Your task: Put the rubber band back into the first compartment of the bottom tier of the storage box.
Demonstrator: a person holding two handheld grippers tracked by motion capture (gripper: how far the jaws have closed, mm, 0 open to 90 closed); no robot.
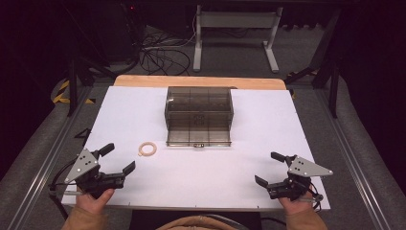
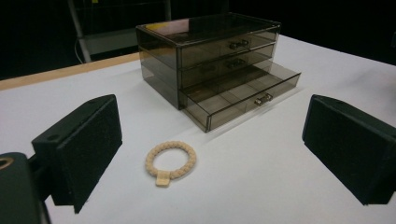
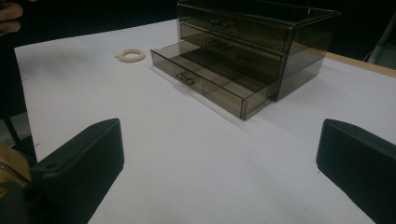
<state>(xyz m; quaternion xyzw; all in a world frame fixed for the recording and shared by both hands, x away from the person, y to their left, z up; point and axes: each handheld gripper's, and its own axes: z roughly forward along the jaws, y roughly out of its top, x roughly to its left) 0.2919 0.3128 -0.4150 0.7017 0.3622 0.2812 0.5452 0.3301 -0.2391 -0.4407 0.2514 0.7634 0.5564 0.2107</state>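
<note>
A smoky clear drawer box stands at the table's middle back, its bottom drawer pulled out. A cream beaded bracelet lies flat on the white tabletop, left of the drawer front. My left gripper hovers open near the front left, the bracelet just ahead between its jaws. My right gripper is open at the front right, with nothing between its jaws.
The white tabletop has a wooden strip along its far edge. Behind it on the dark floor are a grey metal stand and loose cables. The person's hands hold both grippers at the near edge.
</note>
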